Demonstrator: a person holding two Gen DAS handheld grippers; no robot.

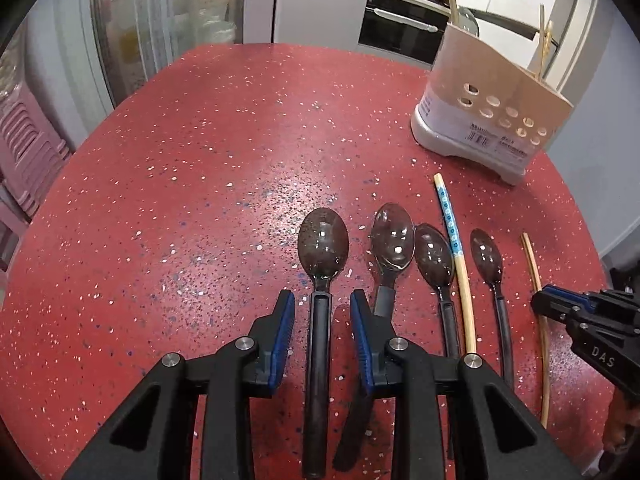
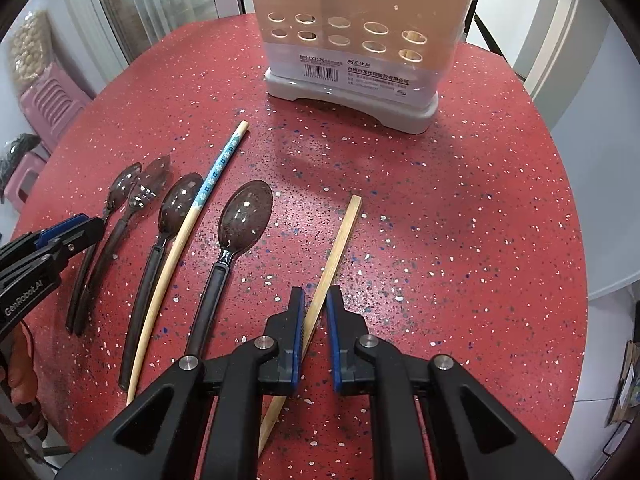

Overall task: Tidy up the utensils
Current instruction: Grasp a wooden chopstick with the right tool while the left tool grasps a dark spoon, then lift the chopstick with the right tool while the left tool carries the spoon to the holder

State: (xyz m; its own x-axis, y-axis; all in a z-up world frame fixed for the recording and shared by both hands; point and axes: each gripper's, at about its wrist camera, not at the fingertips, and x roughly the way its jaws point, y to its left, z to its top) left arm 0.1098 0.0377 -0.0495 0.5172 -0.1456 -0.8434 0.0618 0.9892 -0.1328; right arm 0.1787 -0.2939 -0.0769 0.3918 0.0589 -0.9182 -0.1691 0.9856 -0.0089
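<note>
The right gripper [image 2: 316,312] pinches the plain bamboo chopstick [image 2: 338,248]; the left gripper [image 1: 322,312], part open, straddles the dark plastic spoon [image 1: 322,280]. Each should lift level toward the beige perforated utensil holder [image 2: 352,28] at the table's far edge.

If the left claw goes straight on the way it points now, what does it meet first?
Most likely the dark spoon: its handle already lies between the fingers of the left claw, with gaps on both sides. Just beneath it is the red table. Depth is hard to judge.

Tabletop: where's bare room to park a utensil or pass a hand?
Free: the table left of the spoons, and the stretch right of the plain chopstick, below the holder. Crowded: the spoon row with the patterned chopstick across it, both tongs down there.
</note>
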